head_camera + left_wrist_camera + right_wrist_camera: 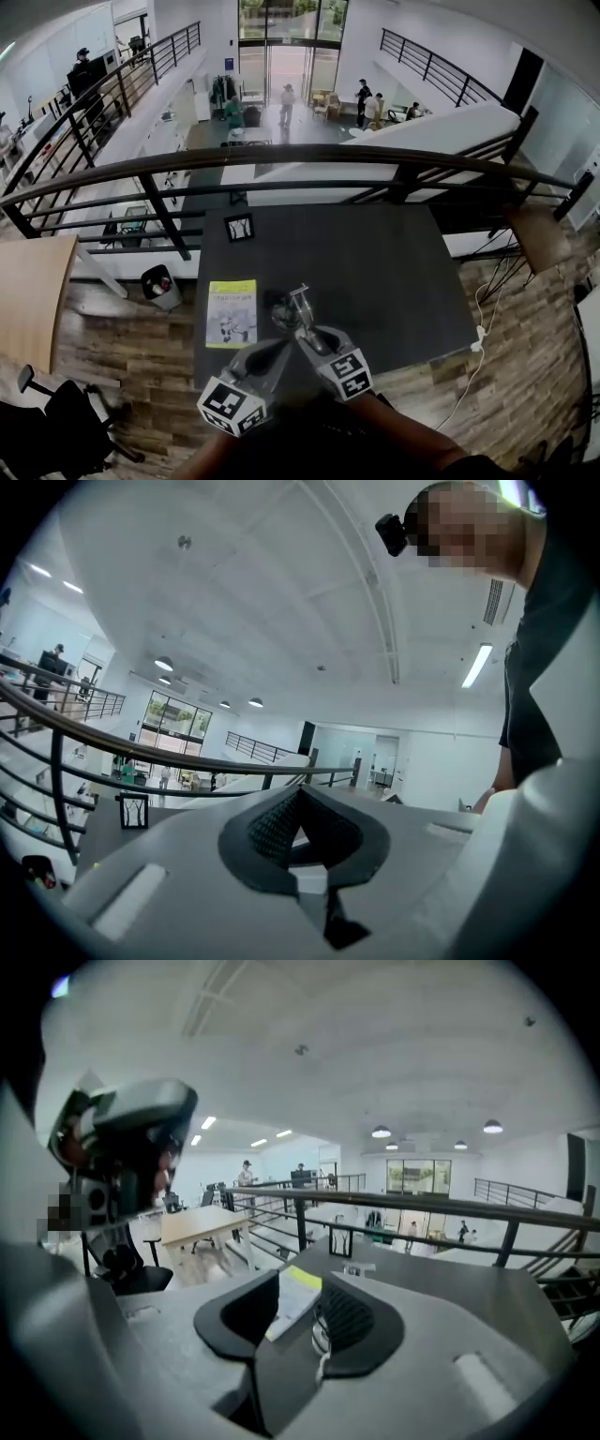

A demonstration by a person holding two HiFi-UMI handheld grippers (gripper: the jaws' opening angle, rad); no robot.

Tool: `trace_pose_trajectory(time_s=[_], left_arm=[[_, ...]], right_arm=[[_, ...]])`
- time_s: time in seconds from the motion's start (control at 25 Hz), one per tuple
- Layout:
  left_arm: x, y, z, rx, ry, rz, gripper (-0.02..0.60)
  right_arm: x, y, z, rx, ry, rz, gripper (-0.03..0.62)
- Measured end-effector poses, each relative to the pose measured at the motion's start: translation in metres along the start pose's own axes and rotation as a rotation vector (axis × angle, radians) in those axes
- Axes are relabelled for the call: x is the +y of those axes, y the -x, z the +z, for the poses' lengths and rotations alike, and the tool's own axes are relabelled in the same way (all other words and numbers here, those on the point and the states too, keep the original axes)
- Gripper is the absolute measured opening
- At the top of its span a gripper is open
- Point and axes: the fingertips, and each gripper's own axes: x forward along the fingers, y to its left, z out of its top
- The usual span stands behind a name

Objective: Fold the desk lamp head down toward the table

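Note:
In the head view a small desk lamp with a silvery arm and a dark round base stands near the front of the dark table. My right gripper reaches it from the near side, jaws apart. In the right gripper view, the right gripper is open; a yellow-topped booklet and a pale thin part show in the gap. I cannot tell whether that part touches a pad. My left gripper hovers just left of the lamp. In its own view the left gripper has its pads meeting at the tips, holding nothing.
The booklet lies on the table's left side, and a small picture frame stands at the far edge. A dark railing runs behind the table. A wooden desk, an office chair and a bin are to the left.

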Motion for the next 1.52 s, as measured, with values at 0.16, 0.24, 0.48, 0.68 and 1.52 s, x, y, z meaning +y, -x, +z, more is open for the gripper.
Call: trace_pose_trajectory(time_s=[0.16, 0.24, 0.48, 0.68, 1.52], left_arm=[[-0.006, 0.001, 0.008, -0.021, -0.012, -0.008, 0.002], [-0.008, 0.001, 0.01, -0.033, -0.012, -0.01, 0.002], [-0.013, 0.002, 0.018, -0.075, -0.01, 0.0, 0.002], [-0.026, -0.002, 0.023, -0.103, -0.028, 0.037, 0.002], [-0.218, -0.049, -0.035, -0.127, -0.075, 0.256, 0.002]], right_arm=[[0.016, 0.038, 0.057, -0.2, 0.06, 0.019, 0.003], [0.025, 0.051, 0.072, -0.245, 0.074, 0.047, 0.003], [0.046, 0.077, 0.097, -0.295, 0.104, 0.086, 0.003], [0.047, 0.098, 0.099, -0.319, 0.106, 0.129, 0.003], [-0.009, 0.276, 0.014, -0.323, 0.131, 0.331, 0.003]])
